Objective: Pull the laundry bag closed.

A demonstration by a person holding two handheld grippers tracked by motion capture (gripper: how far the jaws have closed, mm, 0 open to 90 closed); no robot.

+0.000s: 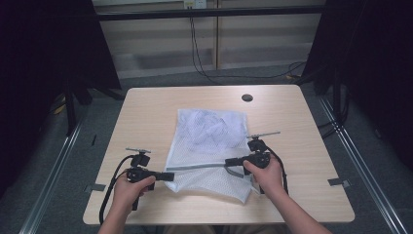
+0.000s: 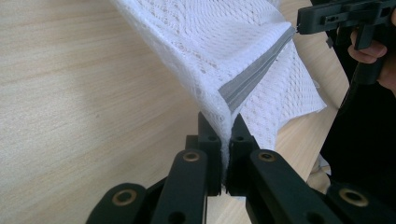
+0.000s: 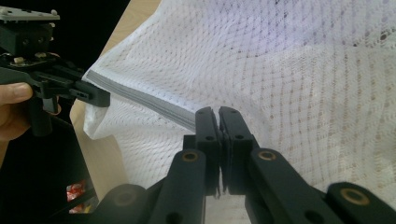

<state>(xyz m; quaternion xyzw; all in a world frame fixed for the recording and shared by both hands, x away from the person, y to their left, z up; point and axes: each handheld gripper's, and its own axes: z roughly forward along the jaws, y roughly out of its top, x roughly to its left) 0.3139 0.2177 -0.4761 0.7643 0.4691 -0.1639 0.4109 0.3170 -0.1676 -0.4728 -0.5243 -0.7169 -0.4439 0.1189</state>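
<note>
A white mesh bag (image 1: 210, 151) lies on the light wooden table (image 1: 146, 112), spread from about the middle of the top toward the person's edge. A grey zipper band (image 1: 197, 166) runs across its near part, and the band is pulled into a straight line between the two tongs.

The left tongs (image 1: 168, 176) sit at the near left edge of the bag, gripped by the person's left hand (image 1: 130, 187). In the left gripper view the black jaws of the left tongs (image 2: 223, 133) are closed together on the mesh right at the end of the grey zipper band (image 2: 254, 74), with the white fabric squeezed between them and rising away from the table.

The right tongs (image 1: 228, 162) are held in the right hand (image 1: 265, 173) at the other end of the band, above the bag's near right part. In the right gripper view their jaws (image 3: 219, 126) are pressed together on the mesh where the zipper band (image 3: 140, 98) meets them, and the bag (image 3: 289, 79) spreads out behind.

A dark round hole (image 1: 247, 97) sits in the table near its far edge, well apart from the bag
</note>
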